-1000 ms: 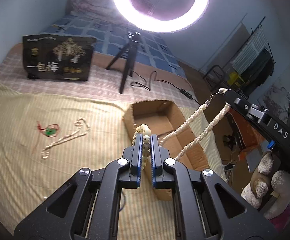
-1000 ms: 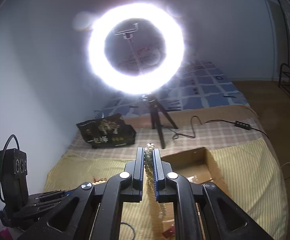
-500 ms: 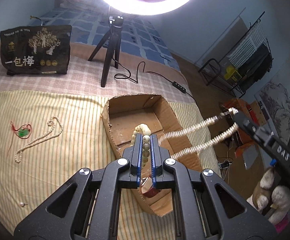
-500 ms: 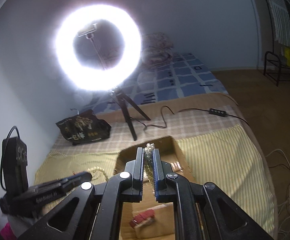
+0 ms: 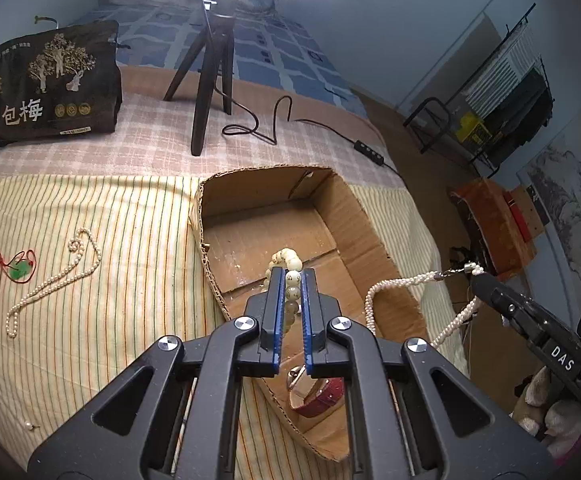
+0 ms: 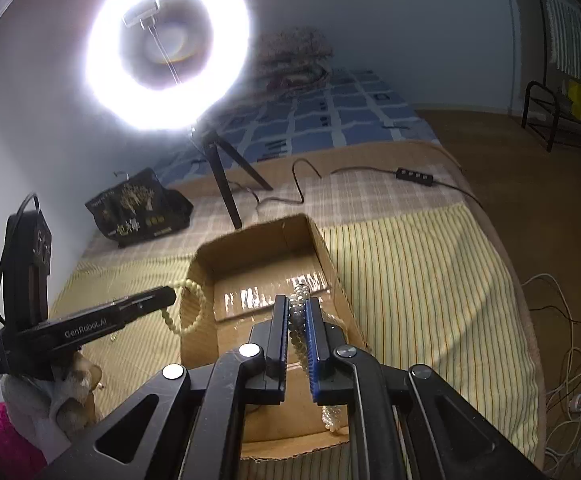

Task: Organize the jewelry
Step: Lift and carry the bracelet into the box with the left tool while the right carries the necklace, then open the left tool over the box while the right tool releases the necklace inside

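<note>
My left gripper (image 5: 291, 276) is shut on a cream bead bracelet (image 5: 286, 264) above the open cardboard box (image 5: 354, 216); the bracelet also shows in the right wrist view (image 6: 188, 308). My right gripper (image 6: 297, 308) is shut on a white pearl necklace (image 6: 296, 320), whose loop (image 5: 402, 284) drapes over the box's right wall. A red-strap watch (image 5: 314, 388) lies in the box. On the striped cloth at left lie a thin pearl necklace (image 5: 50, 284) and a green pendant on red cord (image 5: 18, 272).
A ring-light tripod (image 5: 210, 76) and its cable (image 5: 266, 128) stand behind the box. A black snack bag (image 5: 50, 84) sits at the back left. A tiny loose earring (image 5: 29, 425) lies near the cloth's front left. The bed edge drops off right of the box.
Both grippers have come lower and closer over the box. The pearl necklace's loop has dropped onto the box's right wall. The box now fills more of both views.
</note>
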Demonstrator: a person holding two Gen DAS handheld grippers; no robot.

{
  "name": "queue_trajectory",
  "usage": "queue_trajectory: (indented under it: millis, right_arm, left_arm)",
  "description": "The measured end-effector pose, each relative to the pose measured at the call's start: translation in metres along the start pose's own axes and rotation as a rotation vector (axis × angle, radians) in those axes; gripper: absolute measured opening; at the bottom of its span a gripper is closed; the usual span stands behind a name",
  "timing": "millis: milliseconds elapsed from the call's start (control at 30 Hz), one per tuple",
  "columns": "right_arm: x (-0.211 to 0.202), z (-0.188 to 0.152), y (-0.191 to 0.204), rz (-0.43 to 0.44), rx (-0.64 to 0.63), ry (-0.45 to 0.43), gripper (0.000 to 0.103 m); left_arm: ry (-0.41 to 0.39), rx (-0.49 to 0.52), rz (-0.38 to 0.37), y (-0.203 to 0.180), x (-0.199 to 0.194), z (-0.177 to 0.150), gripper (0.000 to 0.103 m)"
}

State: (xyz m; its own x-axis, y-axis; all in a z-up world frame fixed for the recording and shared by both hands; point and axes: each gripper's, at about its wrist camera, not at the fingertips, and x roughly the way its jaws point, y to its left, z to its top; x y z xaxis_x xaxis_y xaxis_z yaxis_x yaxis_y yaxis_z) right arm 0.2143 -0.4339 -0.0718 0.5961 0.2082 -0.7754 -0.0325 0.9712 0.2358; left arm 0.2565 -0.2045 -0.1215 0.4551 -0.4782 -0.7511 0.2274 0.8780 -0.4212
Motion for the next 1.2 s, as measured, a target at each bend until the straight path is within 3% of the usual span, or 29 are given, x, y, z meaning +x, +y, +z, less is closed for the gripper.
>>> queue_trajectory:
  millis: [100,133,167,233,267,333,367,500,1000,1100,1200]
  right_arm:
    - [0.008,-0.005,-0.001,-0.003,-0.005,0.024,0.009]
    - [0.010,-0.006,-0.001,-0.008,-0.005,0.033,0.014]
    - [0.011,-0.006,0.000,-0.008,-0.005,0.041,0.028]
    - [0.015,-0.009,0.001,-0.014,-0.008,0.054,0.045]
    - [0.016,-0.010,0.002,-0.029,-0.011,0.059,0.063]
    - [0.019,-0.011,0.003,-0.063,-0.018,0.065,0.082]
    - [0.019,-0.012,0.005,-0.077,-0.027,0.064,0.085]
    - [0.021,-0.015,0.010,-0.118,-0.055,0.074,0.088]
    - [0.005,-0.017,0.030,-0.118,-0.064,0.024,0.091]
    - [0.000,-0.019,0.039,-0.108,-0.066,0.009,0.098]
    - [-0.006,-0.021,0.050,-0.091,-0.083,-0.006,0.099]
  left_arm:
    - [-0.006,0.013,0.021,0.001,0.003,0.000,0.005]
    - [-0.004,0.013,0.026,0.002,0.003,0.000,0.005]
    - [0.000,0.012,0.028,0.002,0.004,0.001,0.007]
    - [0.003,0.006,0.029,0.005,0.005,0.001,0.033]
    - [-0.004,0.005,0.030,0.006,0.003,0.001,0.037]
    - [-0.018,0.013,0.044,0.006,-0.001,0.001,0.040]
    - [-0.018,0.016,0.048,0.007,-0.002,0.001,0.041]
    - [-0.027,0.018,0.051,0.010,-0.007,0.001,0.057]
    - [-0.079,0.064,0.114,0.034,-0.055,-0.001,0.058]
    - [-0.104,0.057,0.125,0.047,-0.073,0.000,0.058]
    - [-0.121,0.057,0.146,0.062,-0.090,-0.001,0.058]
